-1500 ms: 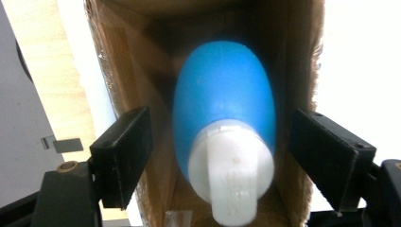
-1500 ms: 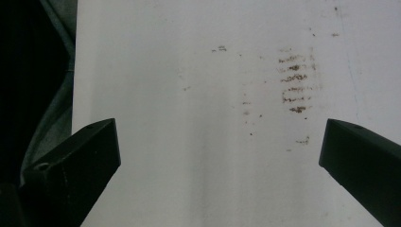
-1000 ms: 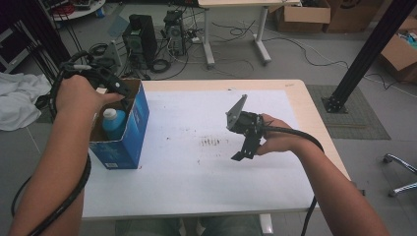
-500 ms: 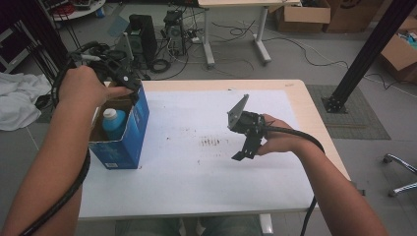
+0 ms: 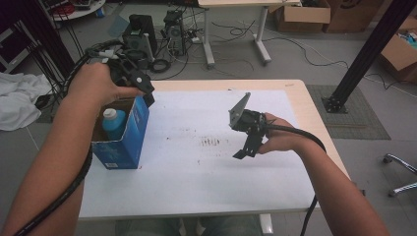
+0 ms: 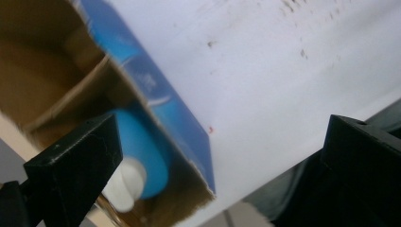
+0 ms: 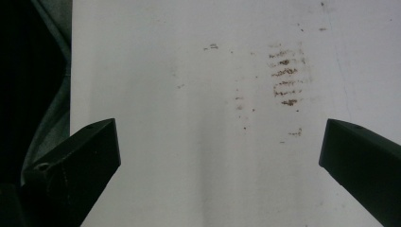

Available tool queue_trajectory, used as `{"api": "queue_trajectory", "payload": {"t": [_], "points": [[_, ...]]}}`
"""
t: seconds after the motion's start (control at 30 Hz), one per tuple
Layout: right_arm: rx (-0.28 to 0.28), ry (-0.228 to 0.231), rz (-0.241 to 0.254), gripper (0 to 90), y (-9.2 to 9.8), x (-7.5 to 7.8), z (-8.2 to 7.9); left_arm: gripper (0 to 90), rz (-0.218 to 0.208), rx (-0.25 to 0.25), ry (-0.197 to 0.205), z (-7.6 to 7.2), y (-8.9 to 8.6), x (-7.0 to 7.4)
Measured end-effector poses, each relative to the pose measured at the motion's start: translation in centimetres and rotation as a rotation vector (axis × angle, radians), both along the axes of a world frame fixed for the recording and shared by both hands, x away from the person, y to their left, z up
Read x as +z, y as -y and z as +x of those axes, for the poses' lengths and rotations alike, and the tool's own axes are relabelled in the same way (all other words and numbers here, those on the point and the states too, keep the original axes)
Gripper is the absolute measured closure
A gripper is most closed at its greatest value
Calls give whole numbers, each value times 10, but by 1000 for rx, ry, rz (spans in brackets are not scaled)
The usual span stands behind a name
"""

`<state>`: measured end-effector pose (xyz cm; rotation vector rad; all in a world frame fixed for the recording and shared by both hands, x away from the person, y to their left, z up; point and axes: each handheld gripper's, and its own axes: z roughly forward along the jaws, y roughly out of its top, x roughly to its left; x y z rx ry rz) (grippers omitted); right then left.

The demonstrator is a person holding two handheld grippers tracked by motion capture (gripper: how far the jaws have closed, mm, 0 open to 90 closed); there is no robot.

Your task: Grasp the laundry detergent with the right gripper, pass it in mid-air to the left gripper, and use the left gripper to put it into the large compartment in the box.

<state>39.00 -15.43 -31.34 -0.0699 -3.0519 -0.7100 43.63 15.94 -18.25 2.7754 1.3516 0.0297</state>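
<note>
Left gripper [image 5: 142,88] sits above the far rim of the blue box [image 5: 125,140] at the counter's [image 5: 196,187] left edge; jaws have just been opening, now spread wide, nothing between them; blue bottle [image 5: 114,123] with white cap stands upright inside the box, in one cardboard compartment, free of the jaws; left gripper view looks down on bottle [image 6: 139,156] and box wall [image 6: 175,127]; right gripper [image 5: 246,147] hovers right of centre over the stained white sheet [image 5: 211,142], jaws wide apart, empty.
</note>
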Motion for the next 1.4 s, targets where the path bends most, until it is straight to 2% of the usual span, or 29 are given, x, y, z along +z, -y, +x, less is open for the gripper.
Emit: {"api": "queue_trajectory", "payload": {"t": [0.23,0.4,0.5,0.57,0.67,0.83,1.07,1.4], "points": [[-9,1,-12,0,1,2,2,1,-20,-171,-38,-7,17,-11],[-12,-2,-27,0,0,3,1,1,-42,-313,-85,-16,30,-15],[-11,-6,-35,0,-1,3,0,1,-37,-401,-114,-22,39,-20],[-10,-7,-39,0,-2,2,1,1,-46,-476,-144,-27,45,-25],[-10,-9,-44,0,-2,0,2,1,-62,-559,-169,-34,52,-31],[-6,-4,-51,0,-2,2,3,1,-61,-612,-182,-37,61,-37],[-17,-6,-45,0,1,4,9,1,-66,-673,-193,-40,76,-34],[-27,-2,-49,0,10,7,9,1,-64,-695,-187,-40,87,-31]]}}
